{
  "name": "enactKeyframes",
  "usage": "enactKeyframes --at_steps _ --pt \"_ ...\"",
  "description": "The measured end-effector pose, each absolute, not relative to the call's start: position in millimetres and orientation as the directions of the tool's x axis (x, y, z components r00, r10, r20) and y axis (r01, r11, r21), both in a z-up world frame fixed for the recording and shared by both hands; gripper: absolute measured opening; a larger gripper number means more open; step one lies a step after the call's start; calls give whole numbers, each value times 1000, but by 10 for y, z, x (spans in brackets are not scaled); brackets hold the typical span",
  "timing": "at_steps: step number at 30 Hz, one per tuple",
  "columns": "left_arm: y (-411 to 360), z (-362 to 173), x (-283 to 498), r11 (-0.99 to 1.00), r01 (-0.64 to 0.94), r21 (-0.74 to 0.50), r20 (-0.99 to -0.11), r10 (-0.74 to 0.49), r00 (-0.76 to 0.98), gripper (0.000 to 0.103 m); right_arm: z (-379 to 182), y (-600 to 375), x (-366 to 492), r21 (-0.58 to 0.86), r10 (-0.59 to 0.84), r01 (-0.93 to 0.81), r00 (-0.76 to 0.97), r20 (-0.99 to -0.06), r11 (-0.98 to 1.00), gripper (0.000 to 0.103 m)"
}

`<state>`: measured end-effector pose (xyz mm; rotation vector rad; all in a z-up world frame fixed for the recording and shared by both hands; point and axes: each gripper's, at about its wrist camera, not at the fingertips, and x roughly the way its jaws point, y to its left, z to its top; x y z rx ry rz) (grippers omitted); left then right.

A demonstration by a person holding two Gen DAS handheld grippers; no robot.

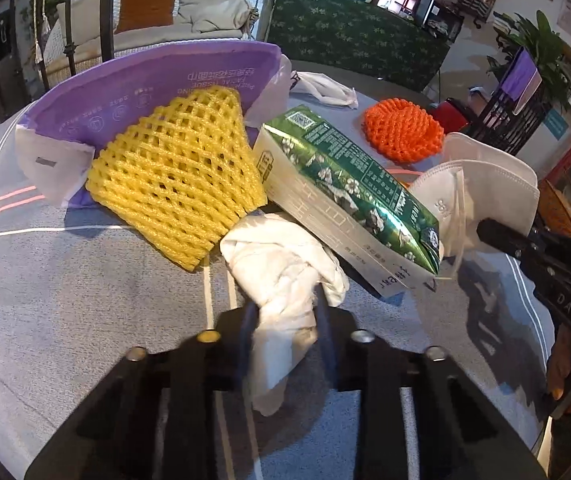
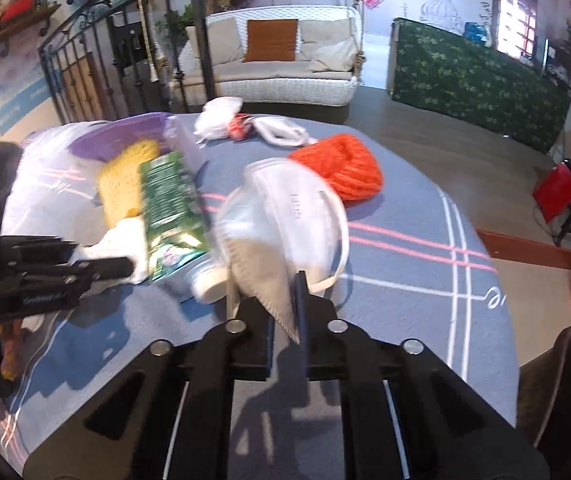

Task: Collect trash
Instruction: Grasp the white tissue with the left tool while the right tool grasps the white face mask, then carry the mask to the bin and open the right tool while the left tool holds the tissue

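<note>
I am working over a round tabletop [image 2: 405, 264] under a blue-grey cloth with pink and white lines, its litter heaped toward one side. Largest in the heap is a purple tissue pack [image 1: 145, 80], lying flat at the back, probably empty. A yellow foam net [image 1: 177, 176] leans on it. A green carton [image 1: 345, 184] lies tilted across the middle, one end resting over the crumpled tissue [image 1: 285, 276]. An orange foam net [image 1: 403, 134] sits apart, beyond the carton, and white plastic bags [image 2: 221, 120] lie at the far edge.

My left gripper [image 1: 285, 320] has its fingers clamped on the crumpled tissue, gripping its near end so it can be drawn out; the carton overhanging it may drag or tip as I lift. My right gripper [image 2: 285, 308] has its fingers pressed together on the lower edge of a white face mask [image 2: 285, 216], which stands up from the grip, its ear loop hanging loose. The mask is just beside the carton's end, so the two grippers work close together. I see no bin in either view.
</note>
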<state>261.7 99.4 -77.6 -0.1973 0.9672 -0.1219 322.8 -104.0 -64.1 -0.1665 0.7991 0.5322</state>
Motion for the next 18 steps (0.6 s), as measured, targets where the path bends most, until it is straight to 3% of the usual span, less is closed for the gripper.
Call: enactKeyframes --at_steps 18 --pt "853 -506 2030 954 19 -299 -734 -243 634 14 -396 -1583 2356 122 412 -447 639 -650 886 6"
